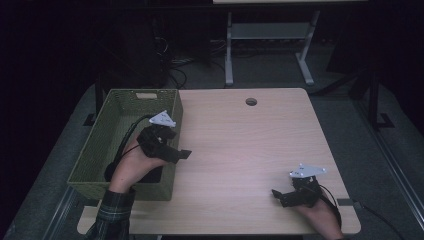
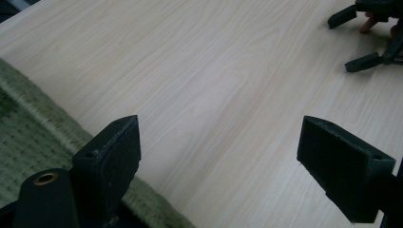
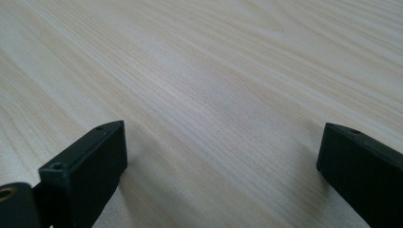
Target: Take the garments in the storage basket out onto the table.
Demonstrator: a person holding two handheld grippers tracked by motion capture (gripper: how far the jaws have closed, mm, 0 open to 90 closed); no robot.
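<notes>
So there are two grippers on the go here and one basket, all on a single light wood table (image 1: 240,145). The left gripper (image 1: 182,154) sits right over the right-hand wall of the green woven basket (image 1: 107,137), its jaw tips poking out past the rim over the tabletop, with the hand (image 1: 135,162) that holds it reaching up from inside the basket area. In the left gripper view the two black jaws are spread wide apart with nothing between them, just bare wood grain, and the green weave of the basket (image 2: 28,137) runs along the lower left under one jaw. The basket itself sits at the left edge of the table, and its inside is mostly dark, so I can't tell what lies in it. The right gripper (image 1: 277,196) is way over at the near right corner of the table, well apart from the left one, low to the surface and pointing left. Its own view shows two jaws wide open too, empty, hovering close over plain wood. You can also spot that right gripper (image 2: 354,40) far off at the top right of the left gripper view. One round cable hole (image 1: 251,101) sits near the far edge of the table.
</notes>
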